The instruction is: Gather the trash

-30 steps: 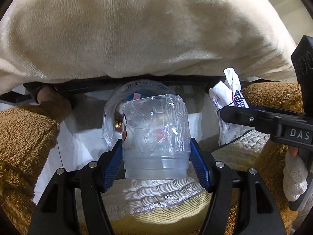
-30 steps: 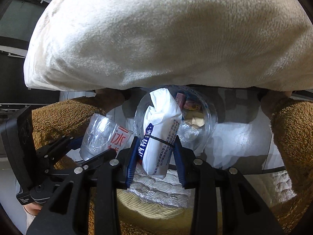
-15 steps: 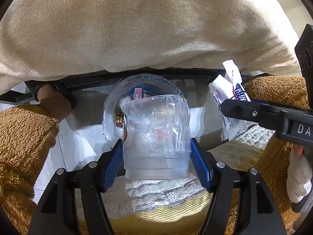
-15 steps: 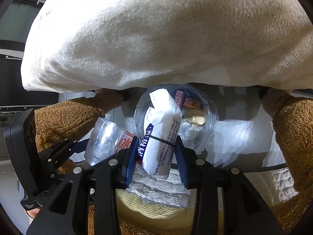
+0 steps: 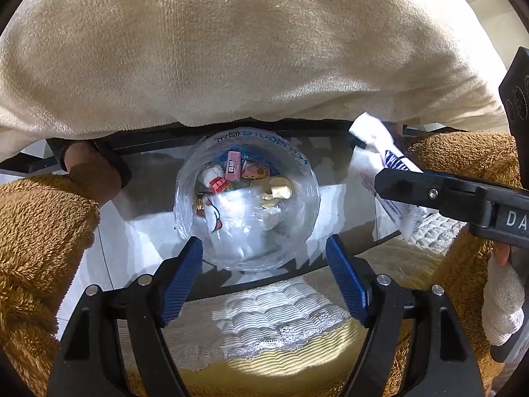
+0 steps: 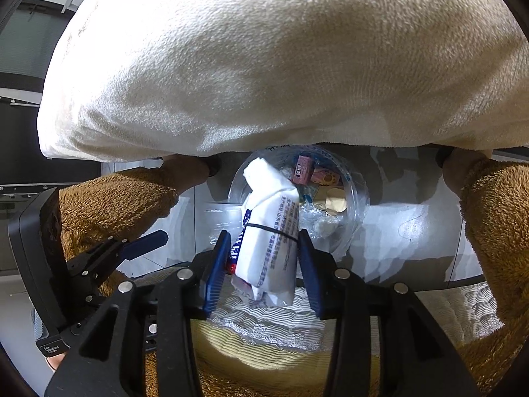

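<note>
A round bin lined with clear plastic point(image 5: 185, 198) sits below both grippers and holds several wrappers. My left gripper point(image 5: 264, 264) hangs over it, jaws opening, with nothing between the blue pads. The crumpled clear plastic cup point(image 5: 244, 221) lies inside the bin. My right gripper point(image 6: 264, 264) is over the same bin point(image 6: 360, 195), its jaws opening. A white tissue packet point(image 6: 271, 218) with blue print and a black band still sits upright between its pads, touching both. In the left wrist view that packet point(image 5: 373, 155) shows at the right, and the left gripper's blue finger point(image 6: 145, 243) shows in the right wrist view.
A cream fleece garment point(image 5: 248, 49) fills the upper half of both views. Brown fuzzy sleeves point(image 5: 39, 231) point(image 6: 496, 231) flank the bin. A white lace cloth on a yellow cushion point(image 5: 281, 324) lies near the camera. A white-gloved hand point(image 5: 502, 301) holds the right gripper.
The left jaws have spread apart and the clear cup has dropped out of them into the bin. The right jaws have widened a little around the white packet.
</note>
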The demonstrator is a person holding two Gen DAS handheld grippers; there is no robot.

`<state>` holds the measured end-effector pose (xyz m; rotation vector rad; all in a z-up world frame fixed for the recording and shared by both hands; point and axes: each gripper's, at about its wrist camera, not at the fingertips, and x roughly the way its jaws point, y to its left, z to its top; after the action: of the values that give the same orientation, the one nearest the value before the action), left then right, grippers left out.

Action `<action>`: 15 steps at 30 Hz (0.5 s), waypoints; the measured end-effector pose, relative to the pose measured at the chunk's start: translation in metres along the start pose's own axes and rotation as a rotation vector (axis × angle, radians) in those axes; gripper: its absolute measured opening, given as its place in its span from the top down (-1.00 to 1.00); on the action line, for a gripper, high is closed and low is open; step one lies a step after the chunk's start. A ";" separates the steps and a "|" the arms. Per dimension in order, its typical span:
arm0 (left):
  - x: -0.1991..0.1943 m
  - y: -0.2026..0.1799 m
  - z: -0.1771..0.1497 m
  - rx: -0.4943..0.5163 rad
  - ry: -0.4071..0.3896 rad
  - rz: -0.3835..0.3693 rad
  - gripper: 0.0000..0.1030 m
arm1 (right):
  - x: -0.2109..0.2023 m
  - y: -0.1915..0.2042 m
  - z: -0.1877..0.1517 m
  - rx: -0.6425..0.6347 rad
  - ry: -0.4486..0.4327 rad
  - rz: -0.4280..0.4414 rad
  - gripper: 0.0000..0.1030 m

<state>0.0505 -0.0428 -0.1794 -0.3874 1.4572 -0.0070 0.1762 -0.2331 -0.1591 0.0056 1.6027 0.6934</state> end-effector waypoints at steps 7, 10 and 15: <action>-0.005 0.001 0.000 -0.009 -0.025 -0.002 -0.47 | -0.001 0.002 0.000 -0.004 -0.002 0.012 -0.02; -0.008 0.000 0.000 -0.003 -0.044 -0.003 -0.47 | -0.004 0.002 0.000 -0.006 -0.013 0.014 -0.04; -0.020 -0.003 -0.001 0.014 -0.100 -0.008 -0.47 | -0.015 0.002 -0.004 -0.025 -0.054 0.037 -0.08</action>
<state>0.0478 -0.0406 -0.1594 -0.3767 1.3561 -0.0042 0.1747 -0.2391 -0.1450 0.0357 1.5451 0.7359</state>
